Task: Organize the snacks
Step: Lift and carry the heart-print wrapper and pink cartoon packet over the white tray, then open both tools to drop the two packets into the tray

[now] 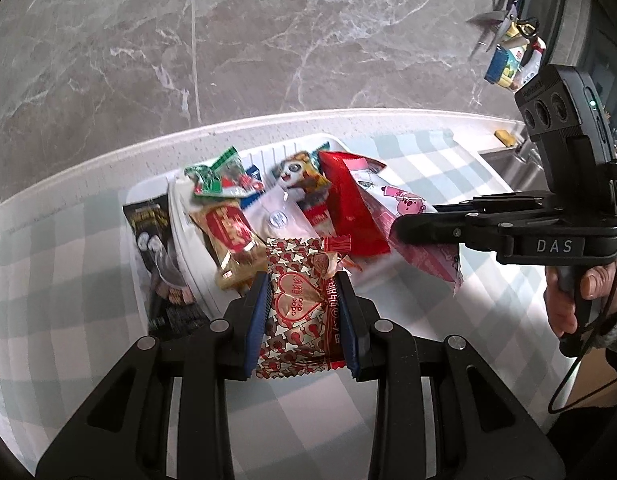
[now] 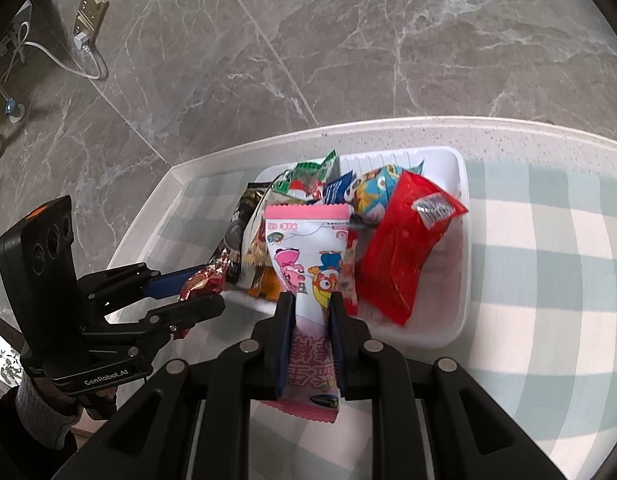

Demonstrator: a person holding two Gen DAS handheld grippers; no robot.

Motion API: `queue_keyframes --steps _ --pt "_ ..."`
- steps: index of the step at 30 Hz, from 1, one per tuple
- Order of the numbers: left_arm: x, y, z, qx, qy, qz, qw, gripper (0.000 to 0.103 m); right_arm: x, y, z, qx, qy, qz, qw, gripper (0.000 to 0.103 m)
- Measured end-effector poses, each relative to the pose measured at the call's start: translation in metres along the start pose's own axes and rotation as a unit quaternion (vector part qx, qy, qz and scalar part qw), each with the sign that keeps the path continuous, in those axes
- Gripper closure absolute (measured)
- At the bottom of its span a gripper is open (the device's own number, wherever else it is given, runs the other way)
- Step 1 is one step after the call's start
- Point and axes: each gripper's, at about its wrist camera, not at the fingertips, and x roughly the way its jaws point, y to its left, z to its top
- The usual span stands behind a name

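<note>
The heart-print snack packet (image 1: 298, 300) is pinched by the left gripper (image 1: 304, 300) and the pink cartoon packet (image 2: 308, 280) by the right gripper (image 2: 310, 332), both hovering over the crowded white tray (image 2: 460, 280), seemingly for sorting.

The left gripper (image 1: 302, 300) angled downward, jaws clamped on something. The right gripper (image 2: 310, 320) did likewise, alongside it.

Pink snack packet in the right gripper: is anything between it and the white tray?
Nothing separate blocks it. The pink snack packet, clamped in the right gripper, already hangs over the white tray, whose near side is piled with packets; bare floor shows beside the red packet.
</note>
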Motion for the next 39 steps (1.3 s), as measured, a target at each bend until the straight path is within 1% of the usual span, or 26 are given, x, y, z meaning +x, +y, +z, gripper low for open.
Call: queue_keyframes --steps 11,22,32,35,39 --pt "0.018 0.015 0.031 0.003 -0.008 0.013 0.9999 0.073 0.023 -0.001 0.035 -0.007 0.001 -0.009 1.000 0.084" --pt "0.043 0.032 0.056 -0.007 -0.008 0.019 0.9998 0.073 0.051 -0.003 0.064 -0.017 0.008 -0.027 0.999 0.083" --pt "0.065 0.037 0.064 -0.012 -0.004 0.028 0.9995 0.073 0.070 -0.014 0.072 -0.017 0.021 -0.053 0.998 0.083" --pt "0.076 0.038 0.063 -0.012 0.007 0.030 0.9995 0.073 0.076 -0.019 0.071 -0.015 0.029 -0.063 0.997 0.083" --pt "0.090 0.037 0.059 -0.007 0.022 0.042 0.9989 0.072 0.081 -0.021 0.068 -0.018 0.037 -0.069 0.997 0.083"
